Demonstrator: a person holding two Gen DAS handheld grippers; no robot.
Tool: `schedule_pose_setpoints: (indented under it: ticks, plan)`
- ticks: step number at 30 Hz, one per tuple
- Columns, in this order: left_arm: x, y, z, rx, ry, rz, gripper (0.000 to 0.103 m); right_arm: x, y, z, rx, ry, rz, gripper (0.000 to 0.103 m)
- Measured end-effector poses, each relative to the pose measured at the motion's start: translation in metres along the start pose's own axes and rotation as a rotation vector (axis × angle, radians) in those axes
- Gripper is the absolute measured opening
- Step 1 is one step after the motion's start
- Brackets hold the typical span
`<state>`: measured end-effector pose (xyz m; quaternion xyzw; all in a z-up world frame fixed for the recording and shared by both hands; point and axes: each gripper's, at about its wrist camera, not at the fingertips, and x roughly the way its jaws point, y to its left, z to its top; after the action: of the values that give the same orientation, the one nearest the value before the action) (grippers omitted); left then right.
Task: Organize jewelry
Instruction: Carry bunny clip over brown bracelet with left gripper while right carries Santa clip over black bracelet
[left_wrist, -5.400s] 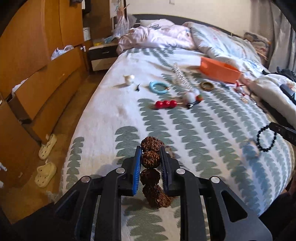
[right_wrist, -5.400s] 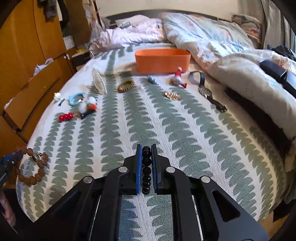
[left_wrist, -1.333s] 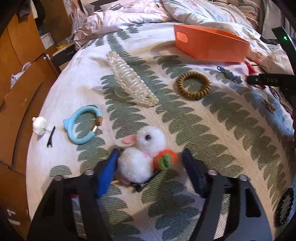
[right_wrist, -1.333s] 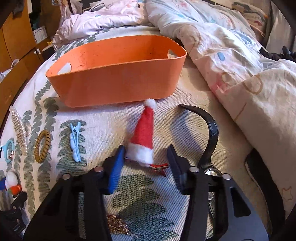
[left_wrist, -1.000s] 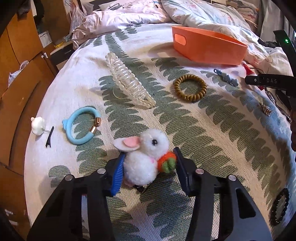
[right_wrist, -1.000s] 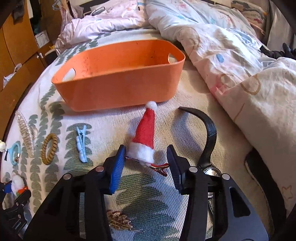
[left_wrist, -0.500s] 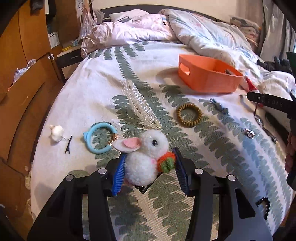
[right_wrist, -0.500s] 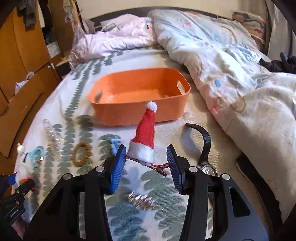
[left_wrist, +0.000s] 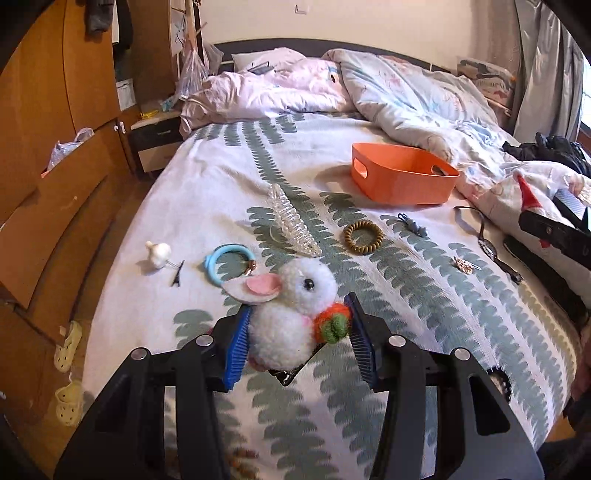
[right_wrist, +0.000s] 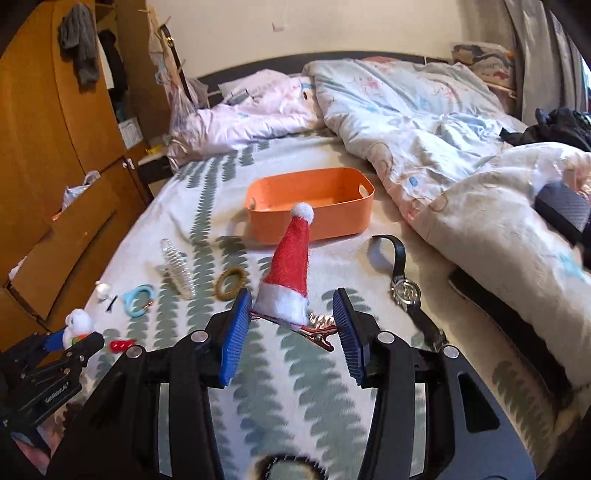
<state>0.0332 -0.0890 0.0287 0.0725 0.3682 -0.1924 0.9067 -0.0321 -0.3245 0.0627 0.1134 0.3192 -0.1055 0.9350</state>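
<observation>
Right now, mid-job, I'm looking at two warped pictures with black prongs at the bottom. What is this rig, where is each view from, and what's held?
Each picture comes from a fisheye camera on a hand-held two-finger gripper, looking along its fingers.

In the left wrist view, the left gripper is shut on a white fluffy pom-pom bunny hair clip, lifted above the leaf-patterned bedspread.

In the right wrist view, the right gripper holds a red felt Santa-hat hair clip.

On the bed lie an empty orange plastic basket, a clear spiral hair claw, a brown coil hair tie, a blue ring bracelet and a black-strapped wristwatch.
</observation>
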Motion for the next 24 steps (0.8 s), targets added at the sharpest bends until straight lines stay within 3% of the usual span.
schedule_pose_setpoints:
  ticks: [13,24]
  plan:
    - [-0.064,0.033,-0.068,-0.091,-0.029,-0.06,0.049,-0.058,0.003,-0.065,0.015,-0.008,0.062,0.047]
    - [-0.094,0.043,-0.112,-0.091,-0.054,0.062,0.049,-0.073,0.002,-0.105,0.013,0.039,0.074,0.047]
